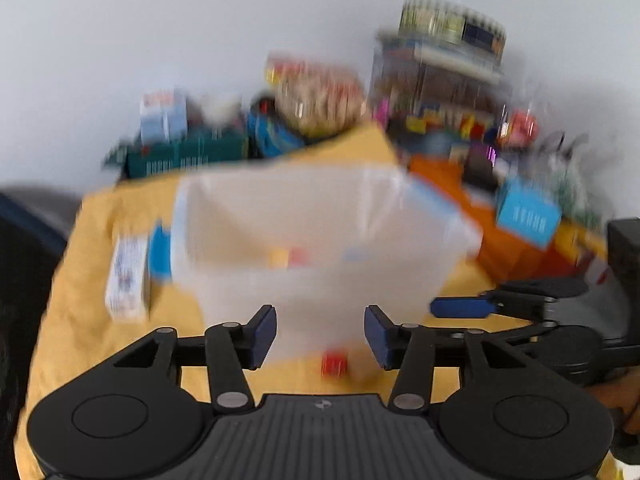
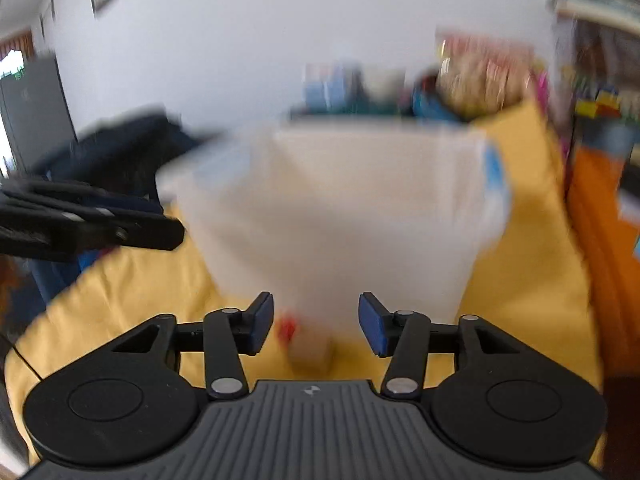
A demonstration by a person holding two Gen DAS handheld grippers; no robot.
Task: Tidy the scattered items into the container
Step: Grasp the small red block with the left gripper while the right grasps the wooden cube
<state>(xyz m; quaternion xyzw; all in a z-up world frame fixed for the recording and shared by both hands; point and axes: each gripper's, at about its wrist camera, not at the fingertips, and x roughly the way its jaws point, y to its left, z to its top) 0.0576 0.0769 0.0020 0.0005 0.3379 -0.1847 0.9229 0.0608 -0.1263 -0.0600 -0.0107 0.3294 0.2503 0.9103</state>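
Note:
Both views are blurred. A translucent plastic container [image 1: 320, 240] stands on a yellow cloth [image 1: 100, 340], with small orange and pink shapes showing faintly through its wall. My left gripper [image 1: 320, 336] is open just in front of it, nothing between the pads. A small red block [image 1: 334, 364] lies on the cloth below the gap. A white box [image 1: 128, 280] and a blue item [image 1: 160, 252] lie left of the container. In the right wrist view my right gripper [image 2: 316, 328] is open before the container [image 2: 340, 208], above a red block [image 2: 287, 328] and a tan block [image 2: 310, 354].
Behind the container lies clutter: a teal box [image 1: 188, 156], a snack bag [image 1: 316, 96], a clear tub of oddments [image 1: 440, 80], a blue box [image 1: 528, 216] on orange cloth [image 1: 500, 248]. The other gripper's finger [image 1: 460, 307] reaches in from the right. A dark seat [image 2: 120, 152] stands left.

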